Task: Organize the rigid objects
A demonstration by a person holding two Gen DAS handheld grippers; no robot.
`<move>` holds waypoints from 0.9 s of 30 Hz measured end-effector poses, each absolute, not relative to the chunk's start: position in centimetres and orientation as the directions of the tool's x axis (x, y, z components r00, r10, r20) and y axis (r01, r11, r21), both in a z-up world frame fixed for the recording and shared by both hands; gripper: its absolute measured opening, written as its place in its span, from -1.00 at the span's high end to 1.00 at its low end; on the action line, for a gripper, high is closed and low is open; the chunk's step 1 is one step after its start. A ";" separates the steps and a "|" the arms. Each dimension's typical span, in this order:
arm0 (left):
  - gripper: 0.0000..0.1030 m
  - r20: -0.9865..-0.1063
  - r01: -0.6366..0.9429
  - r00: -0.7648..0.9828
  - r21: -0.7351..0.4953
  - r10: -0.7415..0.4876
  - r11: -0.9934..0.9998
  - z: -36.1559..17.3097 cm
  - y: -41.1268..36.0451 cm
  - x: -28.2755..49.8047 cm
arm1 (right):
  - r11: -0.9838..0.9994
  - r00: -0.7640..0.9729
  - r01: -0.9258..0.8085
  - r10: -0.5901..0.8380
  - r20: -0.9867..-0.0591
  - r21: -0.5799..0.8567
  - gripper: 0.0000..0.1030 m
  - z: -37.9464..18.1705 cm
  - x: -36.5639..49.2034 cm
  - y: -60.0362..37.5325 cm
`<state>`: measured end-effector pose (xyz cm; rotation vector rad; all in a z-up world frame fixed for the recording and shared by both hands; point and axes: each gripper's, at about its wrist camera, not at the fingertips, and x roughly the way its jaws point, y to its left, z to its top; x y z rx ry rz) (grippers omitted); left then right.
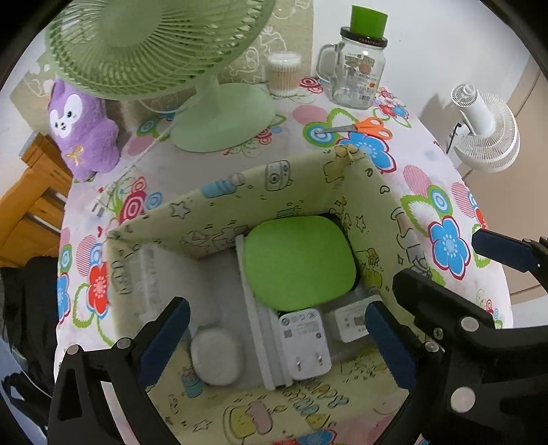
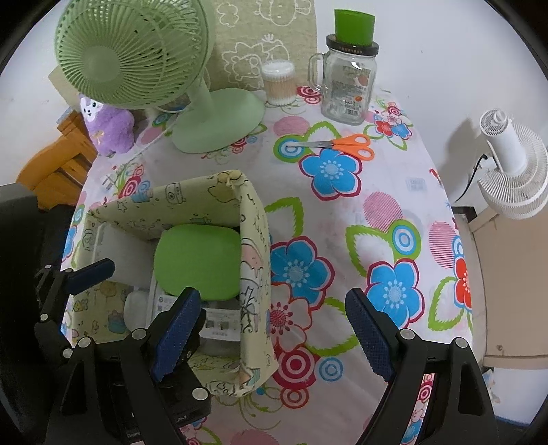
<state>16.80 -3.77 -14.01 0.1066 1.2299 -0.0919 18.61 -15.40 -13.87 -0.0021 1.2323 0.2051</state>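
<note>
Storage box (left wrist view): fabric box (image 1: pixel 239 191) with cartoon print sits on the flowered tablecloth (image 1: pixel 342 113), and we're looking straight down into it.
Inside the box: a lime green case (image 1: pixel 298 260) fills the far right part, a white charger (image 1: pixel 304 345) with two prongs lies just in front of it, a second white adapter (image 1: pixel 352 321) is beside that, and a small white oval case (image 1: pixel 217 356) sits on the left.
Our left gripper (image 1: pixel 277 339): spread wide over the box opening, nothing between the blue pads.
Our right gripper: only its tip (image 1: pixel 500 253) pokes in at the right edge here, so we can't tell much from this side.
Back of the table: green fan (image 1: pixel 219 113), purple plush (image 1: pixel 85 133), cotton swab tub (image 1: pixel 284 73), glass jar mug (image 1: pixel 358 75) with a green cup (image 1: pixel 368 18) upside down on top, orange scissors (image 1: pixel 363 127) lying flat between the jar and the box.
Off the table: white fan (image 1: pixel 486 130) on the right.

Storage box (right wrist view): same box (image 2: pixel 253 274) now sits on the left, green case (image 2: pixel 198 260) still the biggest thing in it.
Our right gripper (image 2: pixel 274 337): fingers wide apart, holding nothing, one pad over the box's near right corner and the other over bare tablecloth (image 2: pixel 394 212).
Our left gripper (image 2: pixel 90 270): its blue tip shows over the box's left side.
Scissors (image 2: pixel 342 145): well apart from the box, near the jar mug (image 2: pixel 346 89).
</note>
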 end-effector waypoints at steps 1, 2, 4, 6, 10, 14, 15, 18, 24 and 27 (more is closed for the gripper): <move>-0.99 -0.942 0.121 0.335 0.033 -0.009 0.992 -13.8 -3.5 16.6 | 0.982 0.319 -0.157 0.154 -0.935 0.108 -0.72 -13.7 18.5 -15.3; -0.99 -0.941 0.115 0.338 0.033 -0.008 0.993 -13.6 -3.3 16.4 | 0.982 0.321 -0.158 0.153 -0.934 0.107 -0.72 -13.6 18.3 -15.2; -0.99 -0.939 0.104 0.343 0.032 -0.005 0.994 -13.3 -2.9 16.0 | 0.982 0.327 -0.160 0.153 -0.932 0.105 -0.72 -13.3 18.0 -15.1; -0.99 -0.938 0.092 0.346 0.037 0.003 0.995 -13.0 -2.4 15.6 | 0.982 0.332 -0.160 0.148 -0.932 0.099 -0.72 -13.1 17.8 -14.9; -0.99 -0.941 0.077 0.338 0.041 0.012 0.996 -12.5 -1.6 14.9 | 0.983 0.341 -0.160 0.138 -0.930 0.087 -0.72 -12.7 17.0 -14.7; -0.99 -0.937 0.073 0.348 0.045 0.017 0.996 -12.0 -0.9 14.0 | 0.985 0.347 -0.154 0.132 -0.929 0.082 -0.72 -12.4 16.4 -14.6; -0.99 -0.936 0.071 0.351 0.046 0.018 0.996 -11.8 -0.8 13.8 | 0.985 0.348 -0.152 0.130 -0.929 0.080 -0.72 -12.4 16.2 -14.5; -0.99 -0.934 0.064 0.357 0.045 0.020 0.997 -11.4 -0.2 13.0 | 0.986 0.352 -0.147 0.124 -0.928 0.076 -0.72 -12.2 15.6 -14.5; -0.99 -0.928 0.050 0.373 0.037 0.016 0.998 -10.5 1.1 11.5 | 0.989 0.365 -0.134 0.111 -0.924 0.066 -0.72 -11.7 14.4 -14.4; -0.99 -0.924 0.049 0.382 0.035 0.014 0.998 -10.0 1.6 10.7 | 0.990 0.373 -0.125 0.107 -0.922 0.064 -0.72 -11.3 13.7 -14.4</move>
